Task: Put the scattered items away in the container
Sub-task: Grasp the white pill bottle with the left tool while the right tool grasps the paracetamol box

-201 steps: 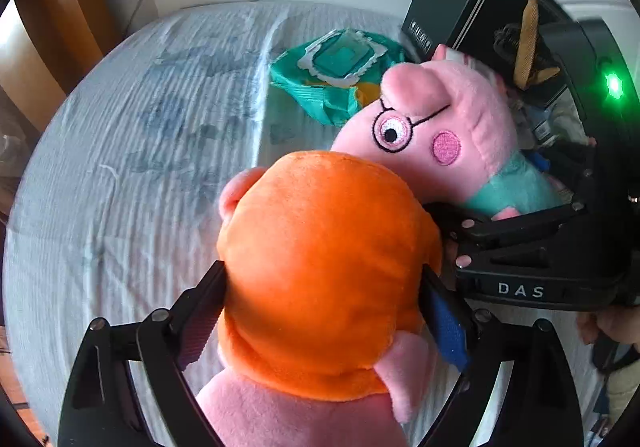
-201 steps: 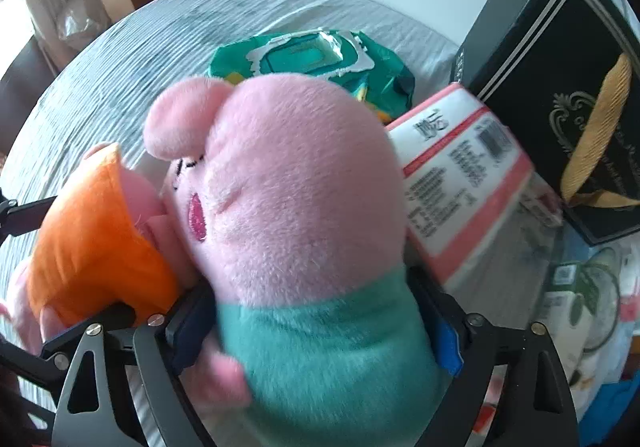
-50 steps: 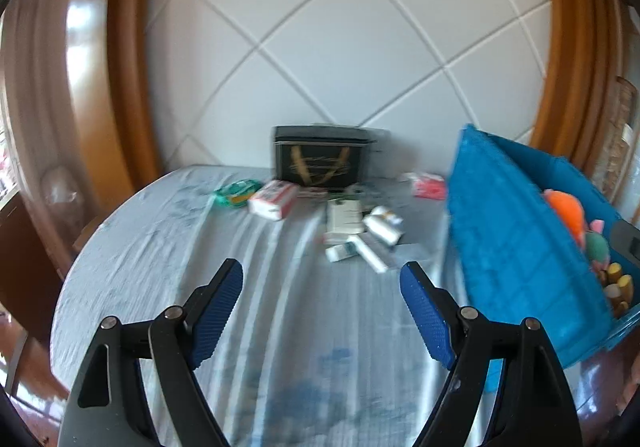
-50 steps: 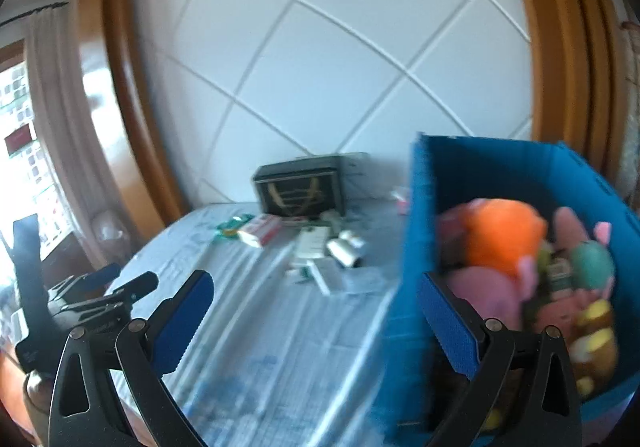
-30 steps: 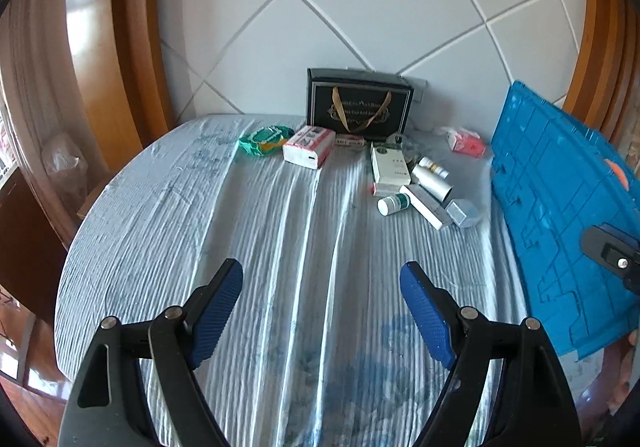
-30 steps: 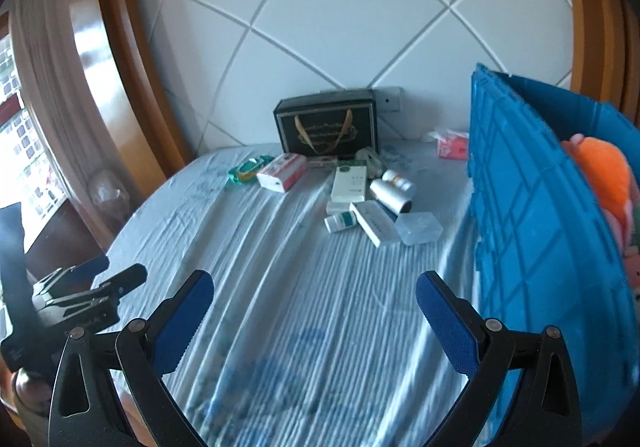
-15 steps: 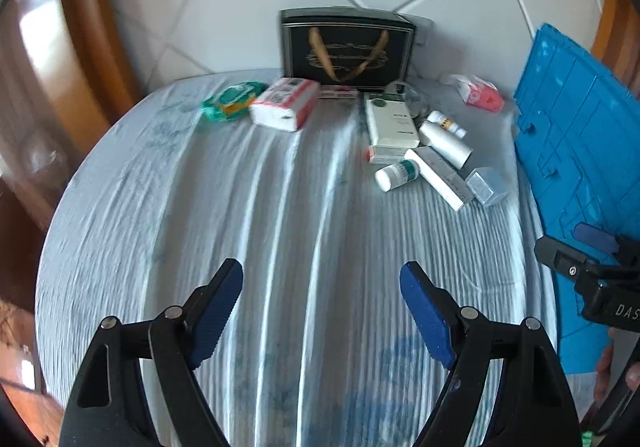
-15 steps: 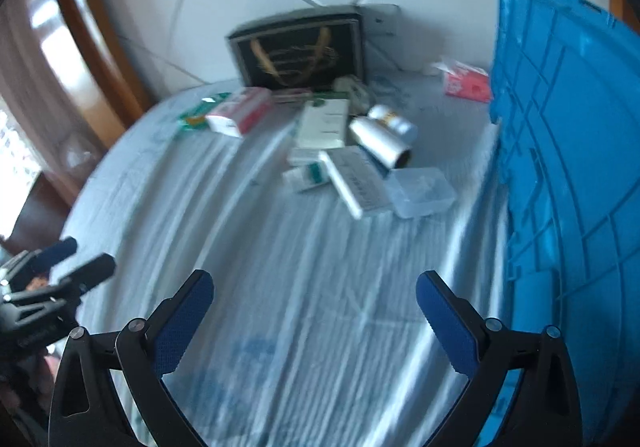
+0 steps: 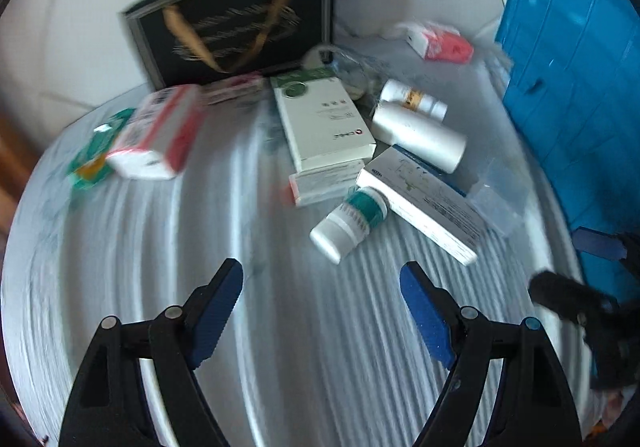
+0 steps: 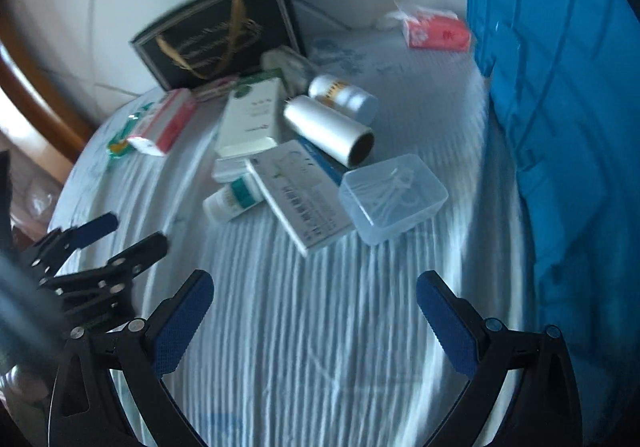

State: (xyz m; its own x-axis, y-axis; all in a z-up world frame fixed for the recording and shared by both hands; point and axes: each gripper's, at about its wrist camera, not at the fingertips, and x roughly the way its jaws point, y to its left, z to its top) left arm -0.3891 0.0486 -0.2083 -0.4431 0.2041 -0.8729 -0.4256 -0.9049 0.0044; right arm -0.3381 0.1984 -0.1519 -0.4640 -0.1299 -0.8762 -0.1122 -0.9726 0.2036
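Scattered items lie on the striped cloth: a small green-labelled bottle (image 9: 348, 223), a long white box (image 9: 420, 199), a white-green box (image 9: 320, 119), a white cylinder (image 9: 420, 135) and a clear plastic box (image 10: 392, 199). The blue container (image 10: 560, 87) stands at the right. My left gripper (image 9: 320, 287) is open and empty, just short of the small bottle. My right gripper (image 10: 314, 295) is open and empty too, in front of the long white box (image 10: 300, 195) and the clear box. Each gripper shows in the other's view: the left gripper (image 10: 128, 237) at the left, the right gripper (image 9: 576, 267) at the right.
A black gift bag (image 9: 236, 31) stands against the white wall at the back. A red-white tissue pack (image 9: 156, 135) and a green wipes pack (image 9: 96, 155) lie at the left, a red pack (image 9: 440, 41) at the back right. Bare cloth (image 10: 320, 347) lies under both grippers.
Both grippers have dropped and moved in toward the pile of boxes and bottles, which now looms larger. Both stay open and empty.
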